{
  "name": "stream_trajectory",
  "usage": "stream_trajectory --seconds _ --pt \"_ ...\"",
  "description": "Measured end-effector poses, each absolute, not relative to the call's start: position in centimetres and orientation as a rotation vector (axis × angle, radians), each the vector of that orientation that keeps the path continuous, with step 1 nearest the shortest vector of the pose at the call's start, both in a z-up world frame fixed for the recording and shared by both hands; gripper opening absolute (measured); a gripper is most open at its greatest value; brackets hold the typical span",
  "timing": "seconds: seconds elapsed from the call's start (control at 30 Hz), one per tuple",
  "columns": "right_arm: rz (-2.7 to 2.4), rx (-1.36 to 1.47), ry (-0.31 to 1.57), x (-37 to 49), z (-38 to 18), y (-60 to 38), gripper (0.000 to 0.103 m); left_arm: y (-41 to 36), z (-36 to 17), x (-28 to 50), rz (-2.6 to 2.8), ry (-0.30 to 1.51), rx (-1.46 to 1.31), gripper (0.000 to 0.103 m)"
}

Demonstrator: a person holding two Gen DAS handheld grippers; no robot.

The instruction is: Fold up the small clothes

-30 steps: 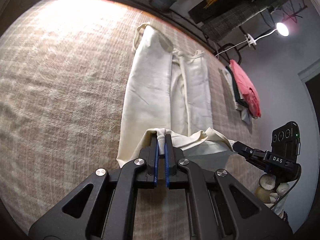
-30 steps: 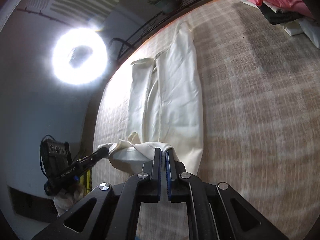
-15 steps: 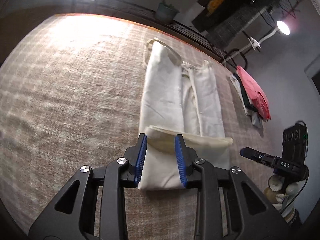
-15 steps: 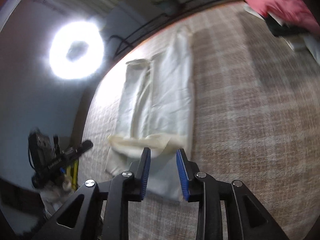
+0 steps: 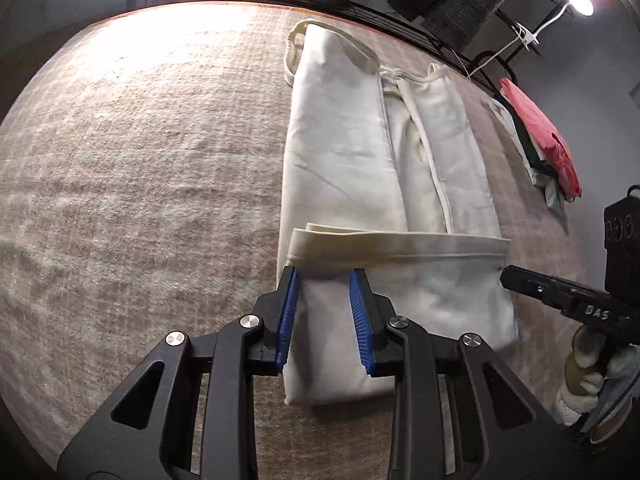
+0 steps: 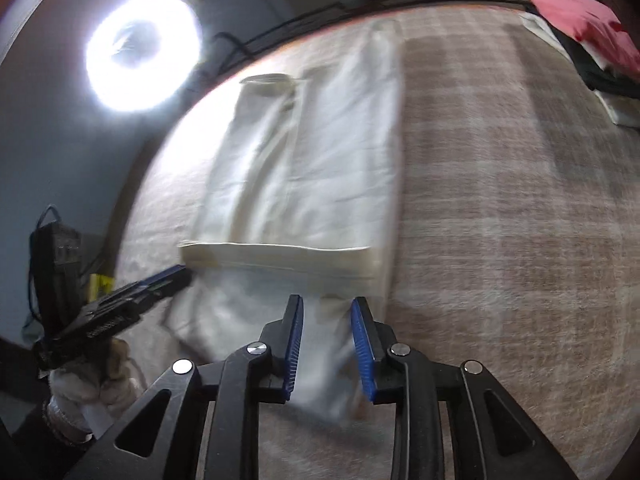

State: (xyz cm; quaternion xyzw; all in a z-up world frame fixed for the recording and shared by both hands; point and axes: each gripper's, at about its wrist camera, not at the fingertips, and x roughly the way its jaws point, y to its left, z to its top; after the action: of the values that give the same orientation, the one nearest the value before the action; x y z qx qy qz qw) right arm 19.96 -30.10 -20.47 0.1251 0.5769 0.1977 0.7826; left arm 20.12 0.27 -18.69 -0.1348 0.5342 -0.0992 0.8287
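A cream garment (image 5: 360,160) lies flat on the beige carpet, folded lengthwise into a long strip. Its near end (image 5: 400,256) is folded up over the strip, with the hem lying straight across. My left gripper (image 5: 323,276) is open and empty, just above the folded flap's left corner. My right gripper (image 6: 326,304) is open and empty over the flap's right part. The garment also shows in the right wrist view (image 6: 312,152), where the picture is blurred. The right gripper shows at the right edge of the left wrist view (image 5: 568,296).
A stack of folded clothes with a pink one on top (image 5: 540,140) lies at the far right of the carpet (image 5: 140,160). A ring light (image 6: 140,52) shines at the carpet's far side. A black metal rack (image 5: 360,0) runs along the back edge.
Both grippers were shut on the garment's near end one second ago. They carried it forward, opened and let it go; now they have drawn back a little and the flap lies flat.
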Motion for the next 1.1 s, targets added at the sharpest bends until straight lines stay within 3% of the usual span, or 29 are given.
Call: stream_trajectory --seconds 0.1,0.17,0.3,0.37,0.43,0.5,0.7,0.9,0.97,1.1 --pt "0.426 0.259 1.224 20.5 -20.0 -30.5 0.029 0.8 -17.9 20.6 -0.199 1.112 -0.298 0.027" --pt "0.427 0.244 1.179 20.5 -18.8 -31.1 0.039 1.2 -17.3 21.5 -0.190 1.094 -0.305 0.027" --pt "0.405 0.178 1.067 21.3 -16.7 -31.4 0.042 2.0 -16.0 23.8 -0.184 1.051 -0.308 0.027" --pt "0.423 0.160 1.036 22.4 -16.4 -31.1 0.054 2.1 -15.5 25.4 -0.190 1.029 -0.308 0.028" --pt "0.425 0.151 1.035 23.7 -16.4 -30.8 0.060 2.4 -15.4 27.1 -0.199 1.024 -0.323 0.033" --pt "0.427 0.170 1.048 25.3 -16.4 -30.7 0.060 2.6 -15.5 29.0 -0.207 1.020 -0.358 0.041" --pt "0.455 0.261 1.072 29.9 -17.2 -32.1 0.060 3.1 -17.2 35.0 -0.224 1.034 -0.408 0.041" --pt "0.477 0.442 1.084 35.4 -19.5 -34.7 0.053 2.7 -18.9 39.7 -0.276 1.062 -0.424 0.041" --pt "0.490 0.482 1.089 37.2 -20.2 -34.9 0.044 2.2 -19.4 41.5 -0.271 1.081 -0.397 0.041" --pt "0.514 0.473 1.098 40.0 -21.0 -33.9 0.039 1.0 -19.3 43.6 -0.257 1.077 -0.326 0.041"
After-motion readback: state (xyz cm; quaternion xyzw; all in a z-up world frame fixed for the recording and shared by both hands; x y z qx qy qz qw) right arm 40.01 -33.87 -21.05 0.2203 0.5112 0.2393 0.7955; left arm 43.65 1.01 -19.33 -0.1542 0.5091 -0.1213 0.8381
